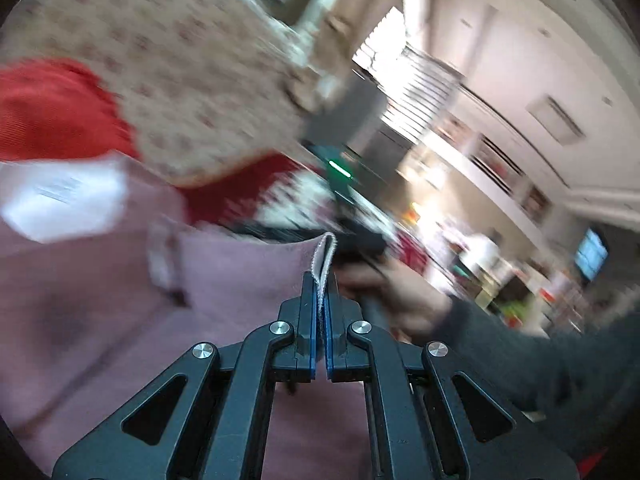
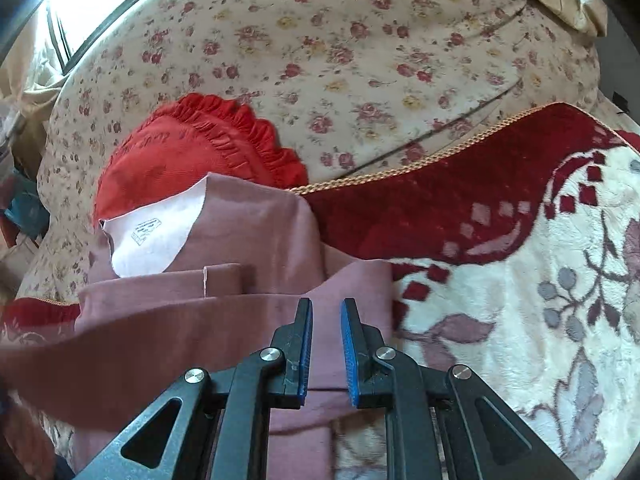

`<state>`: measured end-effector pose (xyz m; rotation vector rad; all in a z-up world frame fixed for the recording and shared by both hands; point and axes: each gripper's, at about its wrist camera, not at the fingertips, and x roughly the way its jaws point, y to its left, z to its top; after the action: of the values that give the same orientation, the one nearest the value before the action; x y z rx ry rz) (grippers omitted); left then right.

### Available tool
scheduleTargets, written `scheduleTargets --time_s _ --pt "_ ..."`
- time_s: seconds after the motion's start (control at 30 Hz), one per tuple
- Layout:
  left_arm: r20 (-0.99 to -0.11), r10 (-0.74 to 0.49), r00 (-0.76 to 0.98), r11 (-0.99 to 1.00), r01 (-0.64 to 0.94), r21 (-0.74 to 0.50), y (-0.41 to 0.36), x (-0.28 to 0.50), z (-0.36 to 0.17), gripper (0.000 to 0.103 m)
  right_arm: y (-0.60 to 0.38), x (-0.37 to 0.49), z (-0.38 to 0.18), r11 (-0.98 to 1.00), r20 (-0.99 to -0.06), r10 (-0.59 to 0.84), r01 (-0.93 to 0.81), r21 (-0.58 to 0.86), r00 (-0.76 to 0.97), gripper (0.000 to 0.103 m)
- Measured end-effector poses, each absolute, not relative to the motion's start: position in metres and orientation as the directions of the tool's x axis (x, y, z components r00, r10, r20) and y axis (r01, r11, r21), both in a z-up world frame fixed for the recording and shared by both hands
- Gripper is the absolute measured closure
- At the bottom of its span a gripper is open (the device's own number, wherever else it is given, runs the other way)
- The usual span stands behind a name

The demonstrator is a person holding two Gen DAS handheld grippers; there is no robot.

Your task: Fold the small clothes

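A mauve-pink garment [image 2: 248, 232] lies on a patterned blanket [image 2: 520, 288], with a white inner pocket lining [image 2: 156, 232] turned out at its far left. My left gripper [image 1: 320, 280] is shut on an edge of the garment [image 1: 324, 256] and lifts it; the view is blurred. My right gripper [image 2: 326, 304] is open just above the garment's near part, holding nothing. A lifted band of the garment [image 2: 120, 340] crosses the lower left of the right wrist view.
A red frilled cushion [image 2: 192, 148] lies behind the garment against a floral bedcover [image 2: 340, 52]. The blanket's dark red border [image 2: 440, 192] runs to the right. In the left wrist view a person's hand and dark sleeve [image 1: 500, 344] show on the right.
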<state>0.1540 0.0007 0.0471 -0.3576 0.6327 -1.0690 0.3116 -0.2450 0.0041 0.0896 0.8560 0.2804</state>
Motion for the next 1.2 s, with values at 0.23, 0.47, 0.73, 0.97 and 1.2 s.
scheduleTargets --time_s 0.23,0.47,0.73,0.97,1.2 --pt "-0.396 -0.899 0.189 0.395 0.741 -0.543 -0.042 0.141 0.033 0.102 -0.228 0.333 0.015 0.894 -0.699 0.435 -0.367 0.258 0.568 0.090" --pt "-0.362 -0.905 0.222 0.402 0.721 -0.565 -0.019 0.147 0.033 0.102 -0.175 0.378 -0.004 0.790 -0.809 0.500 -0.544 0.282 0.308 0.090" --pt "-0.337 -0.901 0.273 0.425 0.711 -0.561 -0.004 0.151 0.040 0.102 -0.170 0.393 -0.042 0.881 -0.937 0.197 -0.471 0.040 0.290 0.083" --pt "-0.312 -0.721 0.619 0.664 0.489 -0.566 0.075 0.180 0.054 0.102 -0.240 0.338 0.023 0.965 -0.716 0.264 -0.178 0.195 0.647 0.072" --pt "-0.454 -0.381 0.805 0.816 0.061 -0.575 0.158 0.191 0.027 0.102 -0.294 0.336 -0.013 0.972 -0.774 0.198 -0.021 0.232 0.602 0.062"
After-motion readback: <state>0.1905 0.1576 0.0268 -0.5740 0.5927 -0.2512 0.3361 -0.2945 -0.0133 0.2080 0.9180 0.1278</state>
